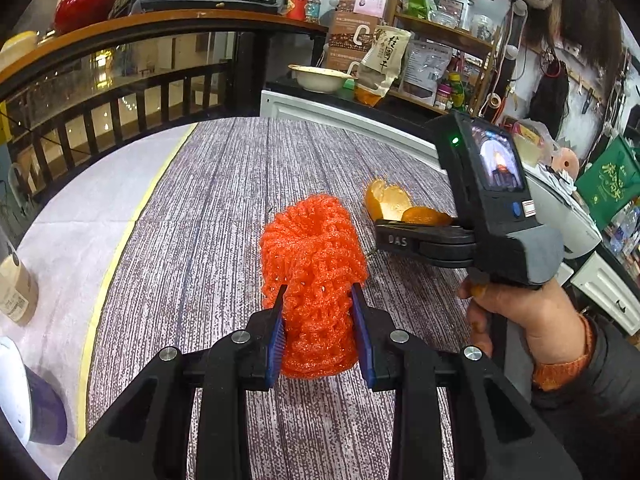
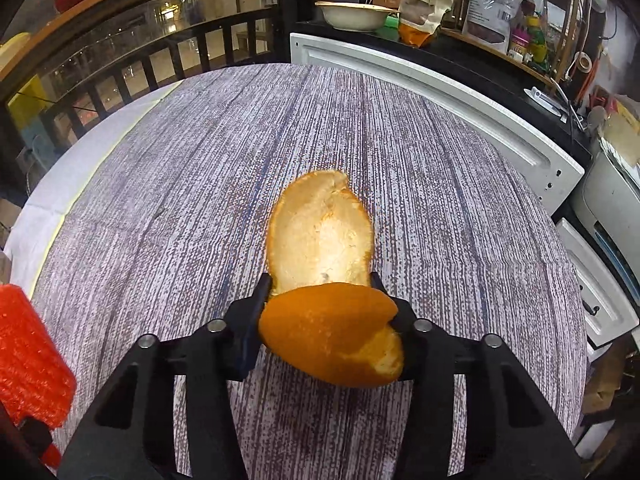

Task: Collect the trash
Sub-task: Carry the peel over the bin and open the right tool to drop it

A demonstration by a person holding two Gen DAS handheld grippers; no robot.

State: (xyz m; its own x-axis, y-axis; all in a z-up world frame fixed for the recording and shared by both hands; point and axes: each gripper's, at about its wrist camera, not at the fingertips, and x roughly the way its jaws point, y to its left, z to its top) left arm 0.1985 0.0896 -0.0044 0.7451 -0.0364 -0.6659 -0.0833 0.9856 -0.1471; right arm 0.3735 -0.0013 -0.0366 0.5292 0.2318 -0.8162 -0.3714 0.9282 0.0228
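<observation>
An orange foam fruit net (image 1: 314, 276) stands on the grey-purple striped tablecloth (image 1: 208, 216). My left gripper (image 1: 319, 300) is shut on the foam net, its blue pads pressing both sides. The net also shows at the left edge of the right wrist view (image 2: 28, 352). My right gripper (image 2: 322, 284) is shut on an orange peel (image 2: 320, 240), its pale inside facing up and a curled orange part over the fingers. In the left wrist view the right gripper (image 1: 384, 230) holds the peel (image 1: 390, 200) to the right of the net.
A white panel (image 2: 440, 96) runs along the table's far right edge. A white bowl (image 1: 320, 76) and packets sit on a dark counter behind. A bottle (image 1: 14, 288) and a white-and-purple object (image 1: 28, 396) stand at the left. A railing (image 1: 120, 96) lies beyond the table.
</observation>
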